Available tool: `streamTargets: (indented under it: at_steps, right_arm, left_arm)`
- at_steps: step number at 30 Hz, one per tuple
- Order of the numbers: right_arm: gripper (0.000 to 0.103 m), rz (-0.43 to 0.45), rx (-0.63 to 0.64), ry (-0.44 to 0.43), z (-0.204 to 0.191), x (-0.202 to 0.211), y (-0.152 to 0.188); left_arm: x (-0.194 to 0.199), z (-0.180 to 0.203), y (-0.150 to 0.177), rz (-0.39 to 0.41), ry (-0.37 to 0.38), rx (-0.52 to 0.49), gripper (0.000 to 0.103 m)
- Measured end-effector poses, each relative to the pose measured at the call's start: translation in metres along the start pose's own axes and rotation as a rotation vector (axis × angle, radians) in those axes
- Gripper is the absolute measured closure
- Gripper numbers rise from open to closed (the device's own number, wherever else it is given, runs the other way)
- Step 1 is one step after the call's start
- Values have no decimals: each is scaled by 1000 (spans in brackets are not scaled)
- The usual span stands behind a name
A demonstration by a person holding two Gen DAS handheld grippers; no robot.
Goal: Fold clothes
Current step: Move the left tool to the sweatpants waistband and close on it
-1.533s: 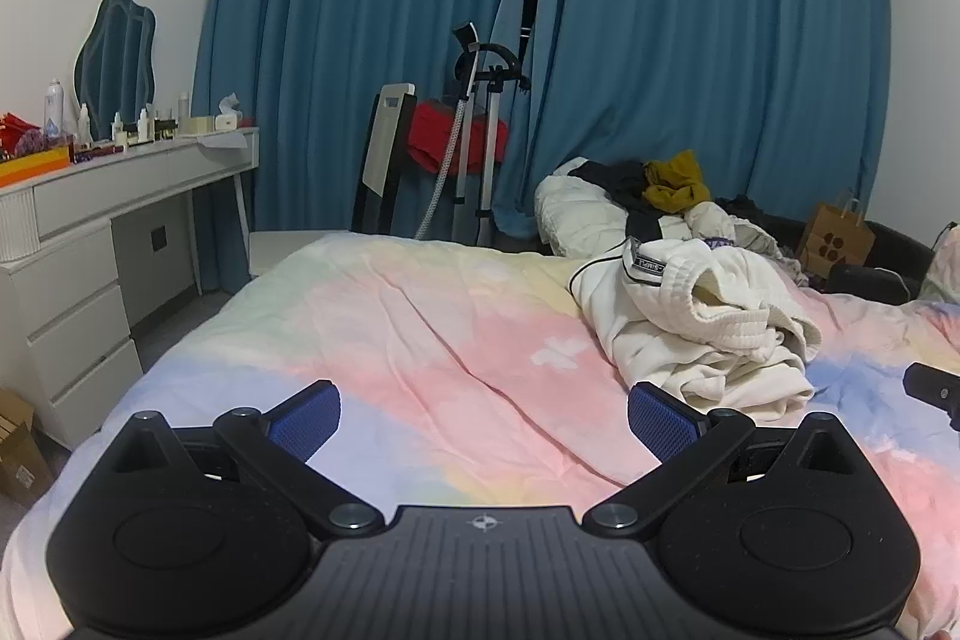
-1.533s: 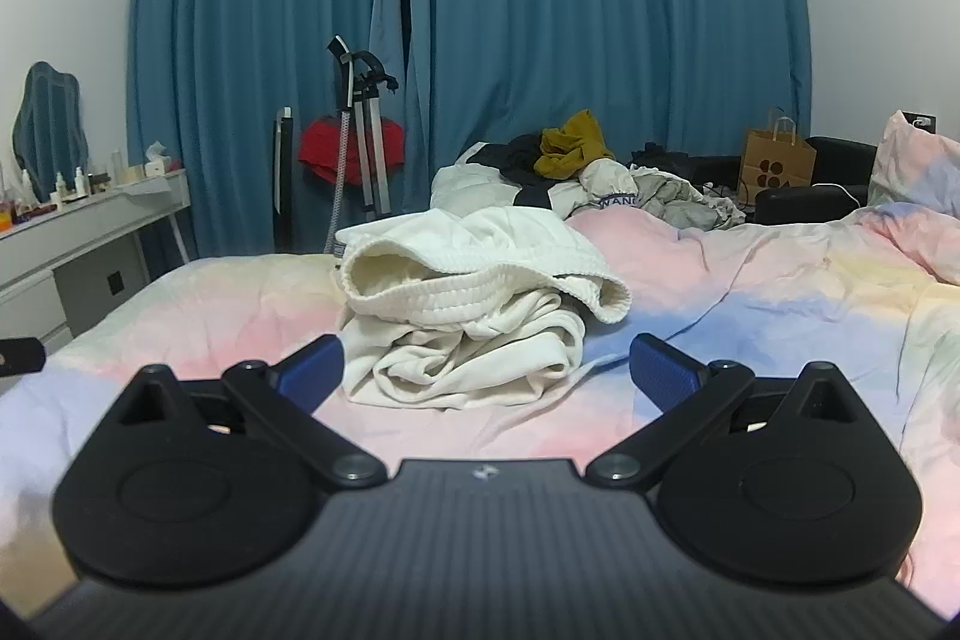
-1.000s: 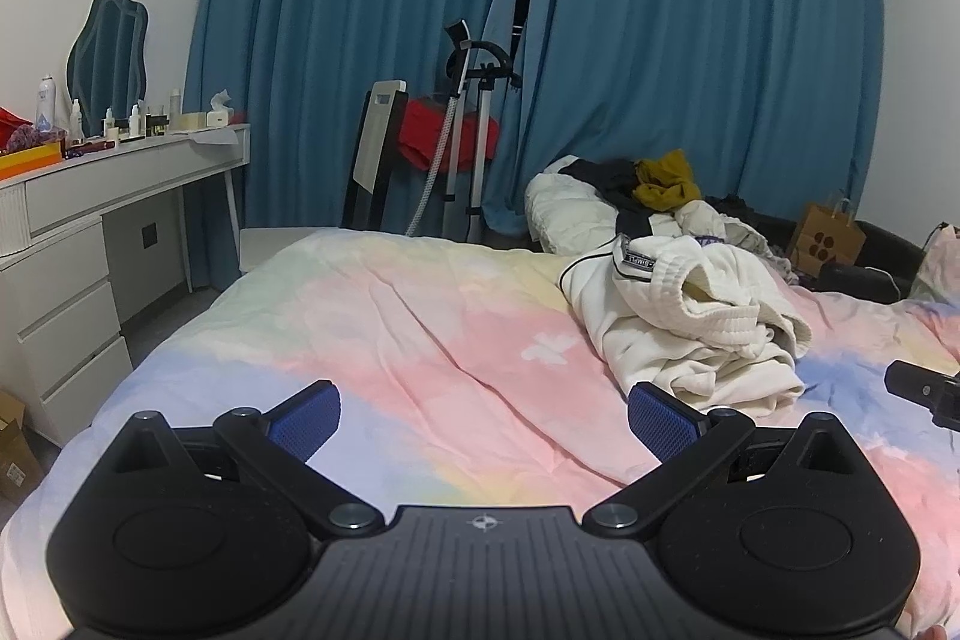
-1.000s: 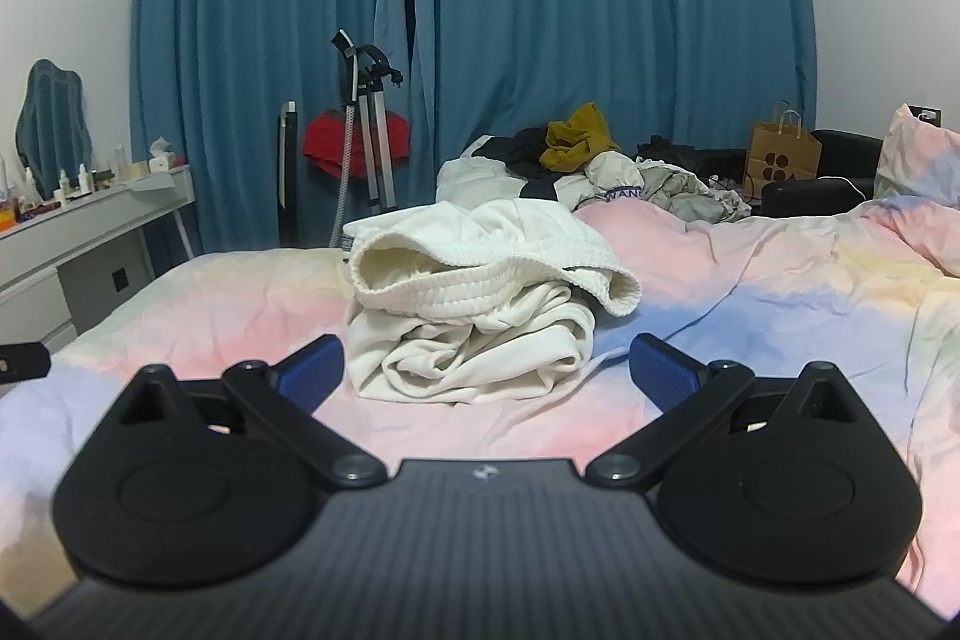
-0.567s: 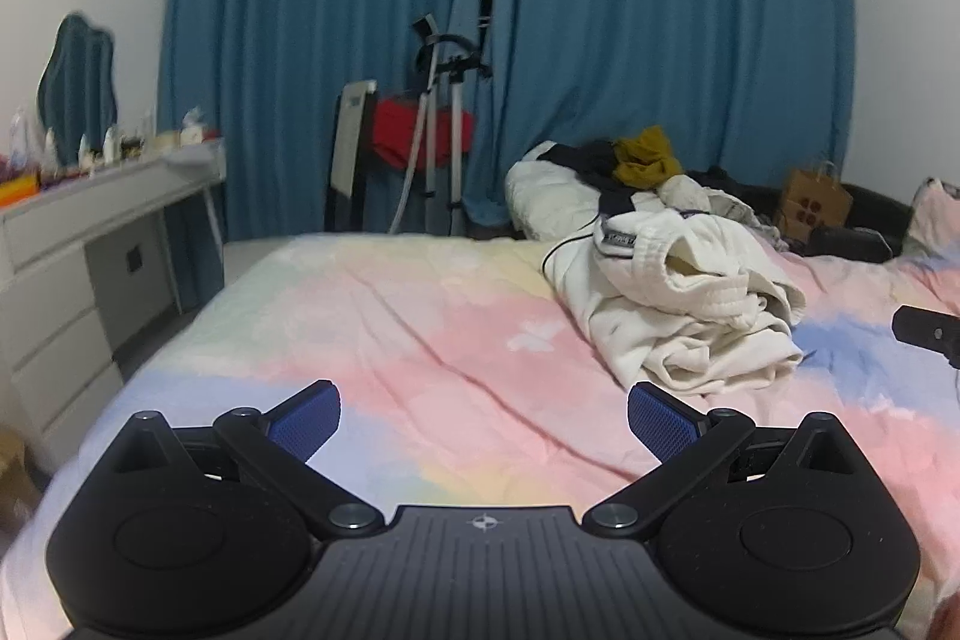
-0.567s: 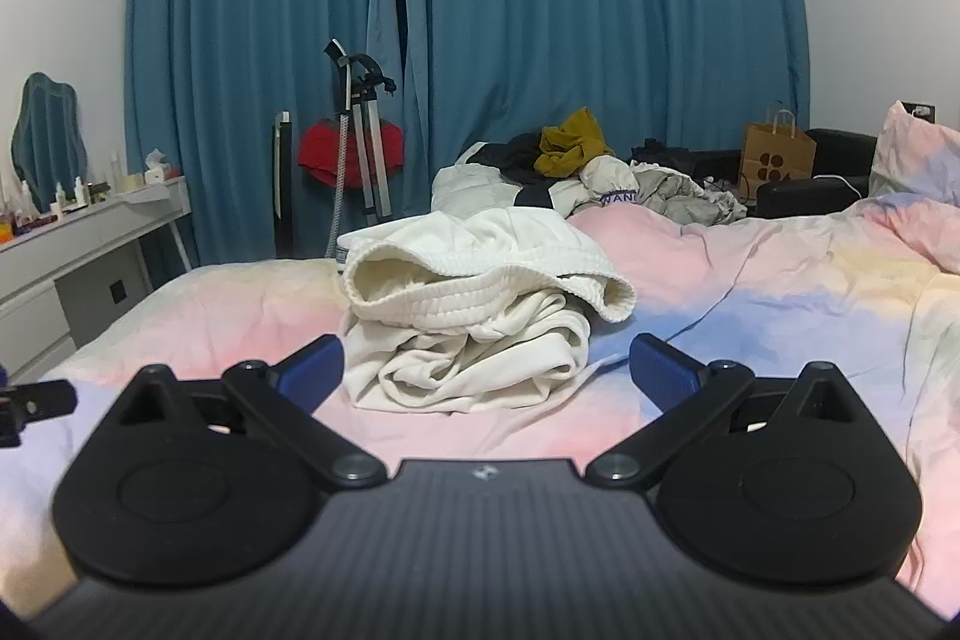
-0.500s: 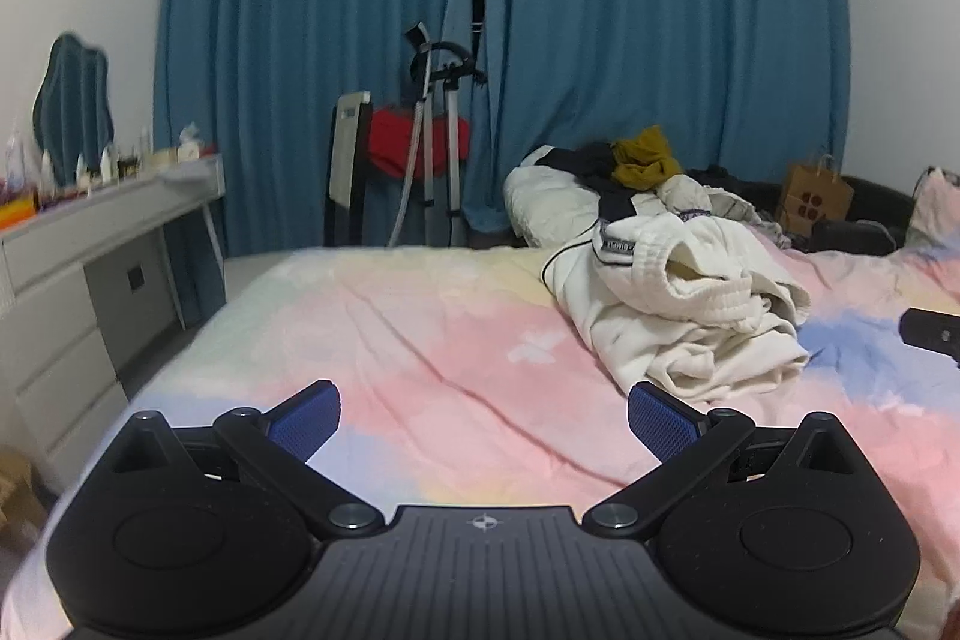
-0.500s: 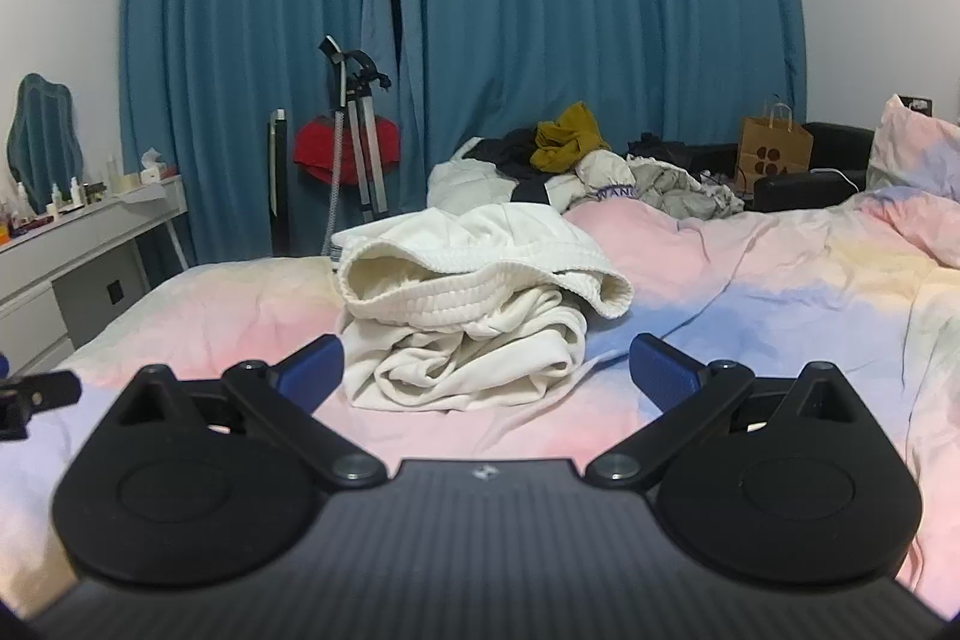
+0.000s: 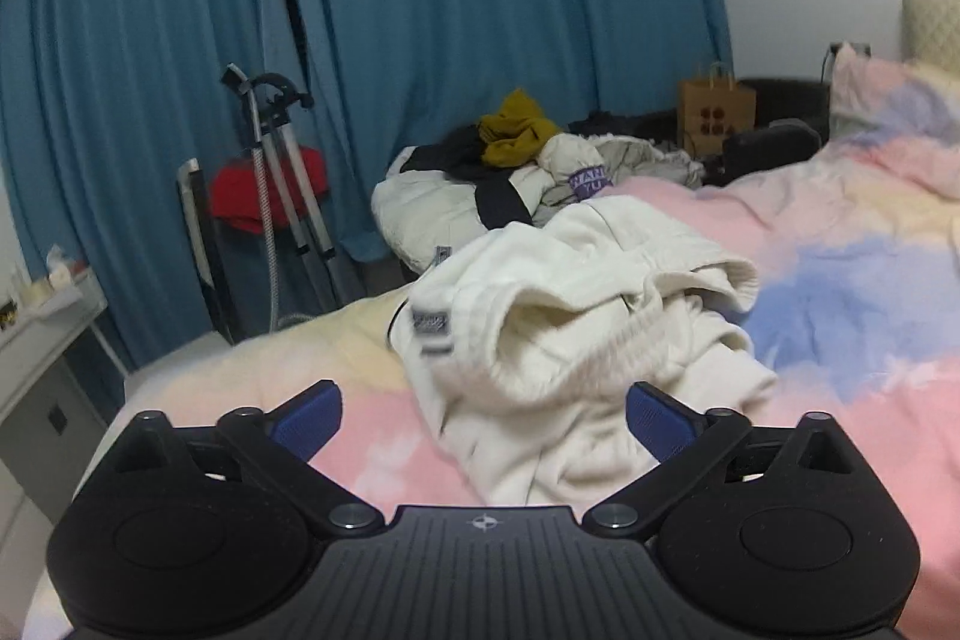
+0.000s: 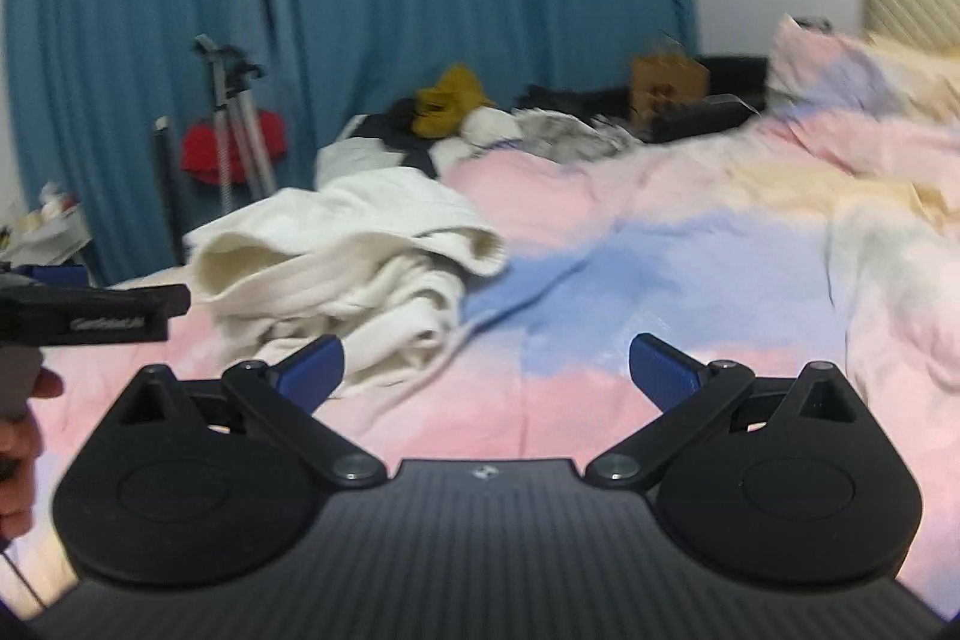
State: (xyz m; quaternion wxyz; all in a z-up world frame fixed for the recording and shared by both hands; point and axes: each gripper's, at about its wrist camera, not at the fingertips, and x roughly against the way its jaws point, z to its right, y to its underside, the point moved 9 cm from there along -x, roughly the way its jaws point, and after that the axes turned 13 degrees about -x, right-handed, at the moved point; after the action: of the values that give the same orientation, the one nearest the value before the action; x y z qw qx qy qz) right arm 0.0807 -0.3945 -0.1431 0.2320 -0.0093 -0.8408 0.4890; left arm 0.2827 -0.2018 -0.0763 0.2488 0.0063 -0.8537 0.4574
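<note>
Blue-padded left hand-held gripper [image 9: 483, 409] gapes wide before cream garment [image 9: 576, 316].

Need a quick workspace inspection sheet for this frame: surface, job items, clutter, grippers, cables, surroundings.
Surface: bed with a pastel pink, blue and yellow cover, wrinkled.
Job's things: crumpled cream garment lying in a heap on the cover, unfolded, with a label showing on its near-left side.
Clutter: clothes pile at the far edge, mustard piece on top; paper bag beyond it.
Grippers: left gripper open, lined up on the garment, holding nothing; right gripper open, the garment by its left finger, holding nothing.
Cables: nothing seen for certain.
Surroundings: blue curtains, a stand with a red item, white desk on the left.
</note>
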Motion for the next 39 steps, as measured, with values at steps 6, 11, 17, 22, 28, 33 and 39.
streamTargets:
  at_steps: [6,11,17,22,28,33,39]
  right_arm:
    - [0,-47,-98,39,22,-26,7]
    - [0,-94,-101,33,21,-41,19]
    - [0,-118,-61,31,12,-56,29]
    - [0,-126,-53,24,9,-55,30]
    - [0,-125,-40,19,3,-52,30]
    - [0,-100,-18,4,-2,-55,32]
    - [0,-25,-26,-44,-10,-52,25]
  left_arm:
    - [-60,27,-11,-41,50,-77,10]
    - [-84,8,-13,-35,47,1,11]
    - [-100,-9,-9,-54,61,36,27]
    - [-90,-25,-13,-27,142,94,28]
    - [-95,-23,7,-112,69,-47,28]
    - [-124,-39,3,-115,-23,7,58]
    - [-77,-82,-25,66,-69,190,89]
